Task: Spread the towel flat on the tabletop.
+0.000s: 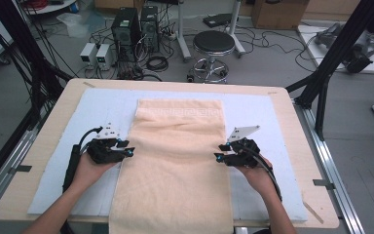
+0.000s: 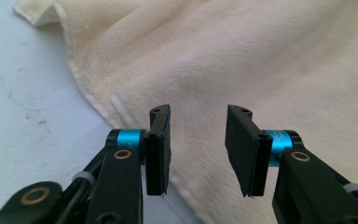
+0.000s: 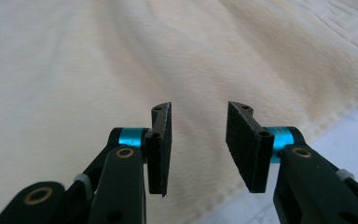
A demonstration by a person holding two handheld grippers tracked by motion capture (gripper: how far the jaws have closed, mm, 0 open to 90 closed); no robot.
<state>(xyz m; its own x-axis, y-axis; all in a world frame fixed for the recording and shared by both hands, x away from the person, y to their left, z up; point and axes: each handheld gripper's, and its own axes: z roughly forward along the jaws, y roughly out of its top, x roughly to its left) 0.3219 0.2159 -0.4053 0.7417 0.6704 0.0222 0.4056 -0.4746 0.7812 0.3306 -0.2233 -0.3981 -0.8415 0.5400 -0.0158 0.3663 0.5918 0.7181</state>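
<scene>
We see the left gripper [image 1: 128, 152] and right gripper [image 1: 220, 152], jaws spread and empty, flanking a cream towel [image 1: 175, 156] with no legible writing.

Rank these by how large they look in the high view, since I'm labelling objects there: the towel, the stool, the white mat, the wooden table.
1. wooden table
2. white mat
3. towel
4. stool, farther from the camera, so it looks smaller than it is.

Cream towel [image 1: 175, 156] with woven key-pattern band; pale blue mat [image 1: 97, 105]; black jaws, cyan collars
</scene>
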